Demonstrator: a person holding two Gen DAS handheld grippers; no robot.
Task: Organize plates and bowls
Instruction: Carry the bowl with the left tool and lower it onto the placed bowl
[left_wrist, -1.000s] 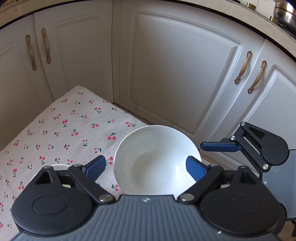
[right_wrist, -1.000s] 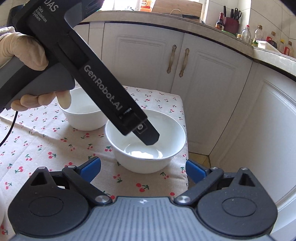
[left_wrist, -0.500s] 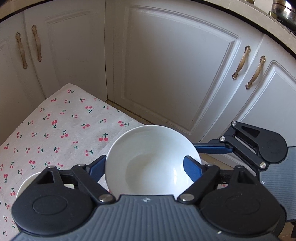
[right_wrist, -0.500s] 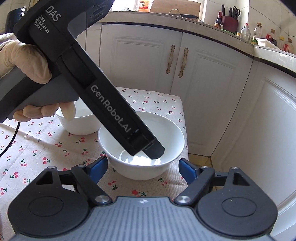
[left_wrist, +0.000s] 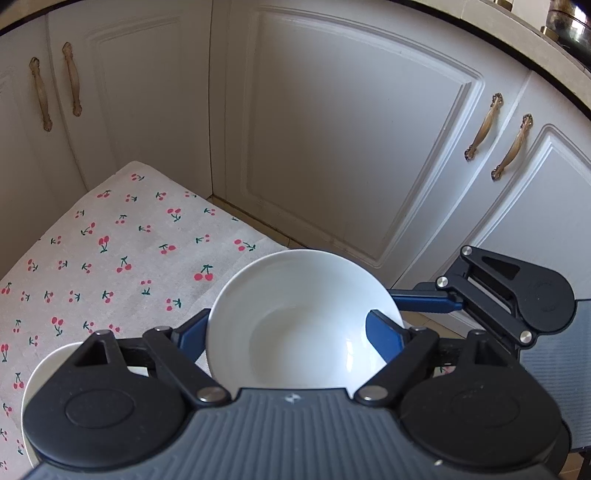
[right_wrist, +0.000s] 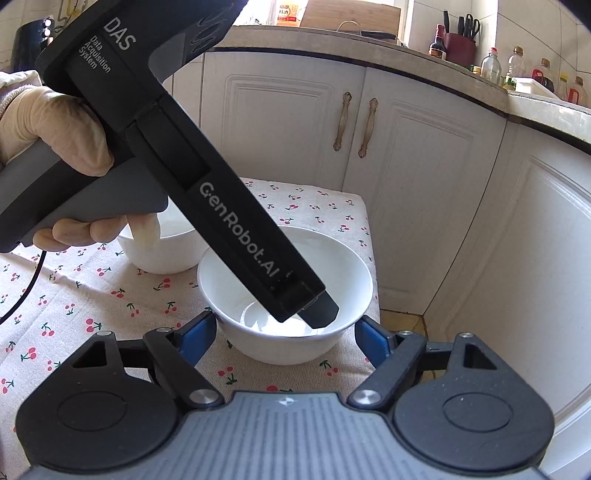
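Left claw (left_wrist: 291, 334): closed on the bowl (left_wrist: 295, 317).
Right claw (right_wrist: 286, 338): just narrowing, straddling it, contact unclear.
Risk: uneven squeeze tips it off the table (left_wrist: 122, 251) edge.

Both sets of jaws have narrowed around the near white bowl (left_wrist: 303, 321). The left gripper (left_wrist: 295, 336) earlier stood wide with clear gaps beside the rim; now its blue pads sit against the bowl's 2 sides, and the bowl fills more of the left wrist view. The right gripper (right_wrist: 284, 336) has just been closing too: its pads, once well out to either side, now flank the bowl wall, the left one touching, the right one just beside it.
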